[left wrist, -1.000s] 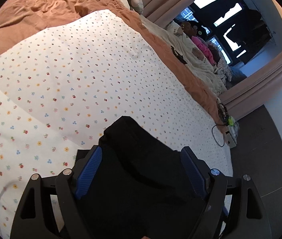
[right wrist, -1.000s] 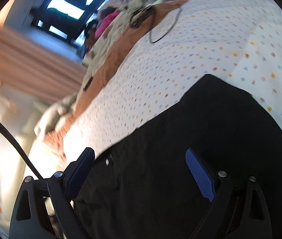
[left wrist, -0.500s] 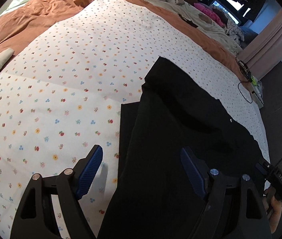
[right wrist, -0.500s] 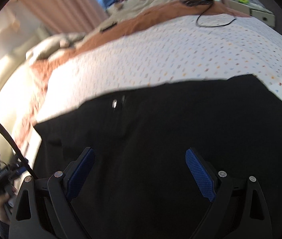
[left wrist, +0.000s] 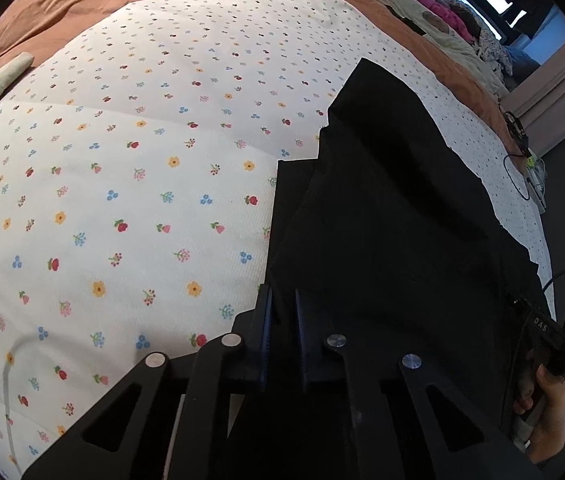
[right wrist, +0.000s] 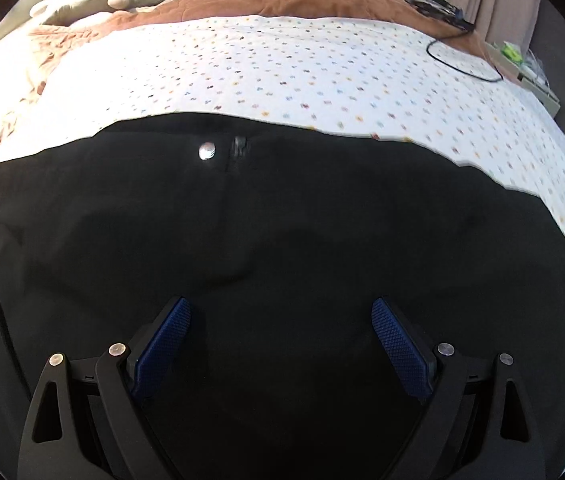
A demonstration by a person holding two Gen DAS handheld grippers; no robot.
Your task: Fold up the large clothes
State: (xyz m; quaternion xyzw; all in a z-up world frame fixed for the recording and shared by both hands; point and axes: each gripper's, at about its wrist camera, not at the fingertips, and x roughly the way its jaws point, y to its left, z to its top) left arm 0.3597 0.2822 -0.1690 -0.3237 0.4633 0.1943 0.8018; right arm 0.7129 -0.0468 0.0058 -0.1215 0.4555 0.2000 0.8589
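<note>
Left wrist view, left tool (left wrist: 282, 312) just clamped on black trousers (left wrist: 382, 220) edge, right tool (right wrist: 282, 320) spread wide above them.

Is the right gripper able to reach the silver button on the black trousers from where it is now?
Probably yes. The right gripper is open above the black trousers, and the silver button lies uncovered ahead of its fingers, with only flat cloth between them.

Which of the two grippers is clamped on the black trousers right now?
The left gripper: its fingers have just closed on the black trousers' edge. The right gripper hangs wide open above the fabric.
</note>
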